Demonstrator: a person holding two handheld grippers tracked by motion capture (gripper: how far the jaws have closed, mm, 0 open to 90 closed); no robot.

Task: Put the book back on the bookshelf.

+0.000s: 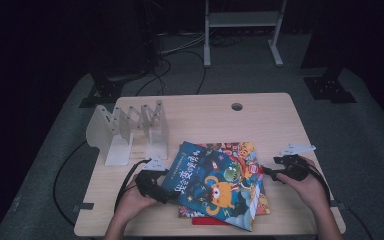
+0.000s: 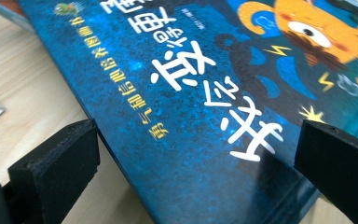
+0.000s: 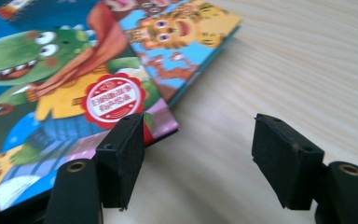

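A stack of picture books lies at the table's front middle. On top is a dark blue book [image 1: 210, 185] with an orange monster on its cover, turned askew. My left gripper [image 1: 166, 192] is at that book's left edge. In the left gripper view the blue book [image 2: 205, 93] lies between the wide-apart jaws of the left gripper [image 2: 196, 135], and the pads do not press it. My right gripper [image 1: 270, 174] is at the stack's right edge. It [image 3: 198, 135] stands open over bare wood, one jaw by the corner of a crocodile book [image 3: 51, 84].
A white accordion book rack [image 1: 130, 132] stands at the table's left, behind my left hand. A tiger-cover book [image 3: 186, 32] and a red one [image 1: 207, 221] stick out from under the stack. The wooden table [image 1: 230, 120] has a cable hole [image 1: 237, 106] near its far edge.
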